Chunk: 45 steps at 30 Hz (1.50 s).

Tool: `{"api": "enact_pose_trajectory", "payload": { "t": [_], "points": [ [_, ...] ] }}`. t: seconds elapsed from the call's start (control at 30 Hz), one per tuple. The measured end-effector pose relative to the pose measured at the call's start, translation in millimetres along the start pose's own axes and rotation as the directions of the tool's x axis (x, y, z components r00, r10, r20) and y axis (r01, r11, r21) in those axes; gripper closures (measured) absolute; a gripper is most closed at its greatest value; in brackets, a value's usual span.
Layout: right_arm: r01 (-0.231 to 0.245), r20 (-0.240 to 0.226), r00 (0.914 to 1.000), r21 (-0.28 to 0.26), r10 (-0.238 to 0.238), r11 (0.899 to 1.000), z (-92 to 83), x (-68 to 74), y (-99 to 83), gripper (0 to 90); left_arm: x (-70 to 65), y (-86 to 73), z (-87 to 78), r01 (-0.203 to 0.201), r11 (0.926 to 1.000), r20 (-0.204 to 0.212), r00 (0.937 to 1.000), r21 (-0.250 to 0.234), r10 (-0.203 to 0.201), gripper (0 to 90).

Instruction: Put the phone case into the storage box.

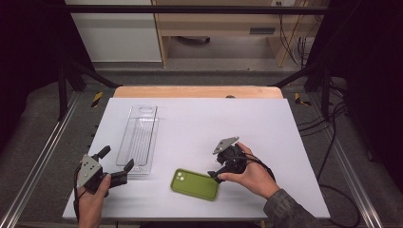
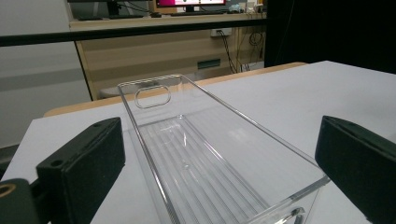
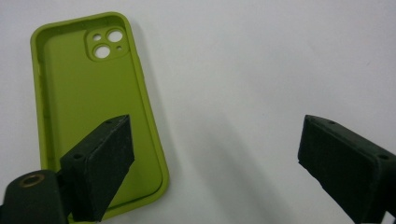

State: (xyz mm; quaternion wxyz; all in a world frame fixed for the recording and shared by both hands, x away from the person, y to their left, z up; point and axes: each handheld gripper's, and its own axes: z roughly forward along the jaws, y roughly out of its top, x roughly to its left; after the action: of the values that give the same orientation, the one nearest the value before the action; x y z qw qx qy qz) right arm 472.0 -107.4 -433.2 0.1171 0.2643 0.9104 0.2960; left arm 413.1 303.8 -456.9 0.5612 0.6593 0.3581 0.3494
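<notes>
Right claw wide, empty — green phone case flat under one jaw

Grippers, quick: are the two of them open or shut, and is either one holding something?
Left gripper: open, holding nothing, jaws either side of the clear tray.
Right gripper: open, holding nothing, above the green phone case.

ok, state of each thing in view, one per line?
phone case: green, lying flat on the table, hollow side up, not gripped
clear tray: upright, empty, untouched
left tongs: open, straddling the tray's near end
right tongs: open, nothing between them, over the case's edge
</notes>
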Motion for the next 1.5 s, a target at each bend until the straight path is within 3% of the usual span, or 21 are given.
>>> {"api": "enact_pose_trajectory", "payload": {
  "t": [0.07, 0.33, 0.37, 0.63, 0.83, 1.3, 1.5],
  "points": [
    [0.009, -0.008, 0.9999, 0.030, -0.009, 1.000, 2.2, -2.1, -0.6, 15.0, -0.2, 0.1, 0.0, -0.001, 1.0000, 0.000, 1.0000, 0.000, 0.001, 1.2],
    [0.028, -0.031, 0.9992, 0.062, -0.026, 0.998, 6.7, -1.4, -1.3, 24.6, -0.4, -0.2, 0.3, -0.005, 1.0000, -0.002, 1.0000, 0.004, 0.005, 1.3],
    [0.044, -0.046, 0.9981, 0.073, -0.041, 0.996, 8.2, -1.4, -1.8, 29.2, -0.5, -0.2, 0.5, -0.005, 1.0000, -0.001, 1.0000, 0.005, 0.005, 1.3],
    [0.045, -0.079, 0.9962, 0.093, -0.037, 0.995, 10.2, 0.3, -1.8, 46.1, -0.9, -0.3, 0.8, -0.004, 1.0000, 0.000, 1.0000, 0.004, 0.004, 1.3],
    [0.063, -0.135, 0.9896, 0.106, -0.049, 0.992, 12.1, 3.7, -1.8, 60.5, -0.8, -0.2, 0.6, -0.004, 1.0000, -0.001, 1.0000, 0.005, 0.004, 1.3],
    [0.080, -0.201, 0.9784, 0.153, -0.048, 0.985, 20.1, 7.8, -1.3, 76.4, -1.3, 0.1, 0.4, -0.006, 1.0000, -0.003, 1.0000, 0.006, 0.006, 1.3],
    [0.083, -0.208, 0.9771, 0.172, -0.047, 0.982, 25.5, 8.5, 0.1, 79.6, -1.3, 0.2, 0.6, -0.006, 1.0000, -0.001, 1.0000, 0.005, 0.006, 1.3]
  ]
}}
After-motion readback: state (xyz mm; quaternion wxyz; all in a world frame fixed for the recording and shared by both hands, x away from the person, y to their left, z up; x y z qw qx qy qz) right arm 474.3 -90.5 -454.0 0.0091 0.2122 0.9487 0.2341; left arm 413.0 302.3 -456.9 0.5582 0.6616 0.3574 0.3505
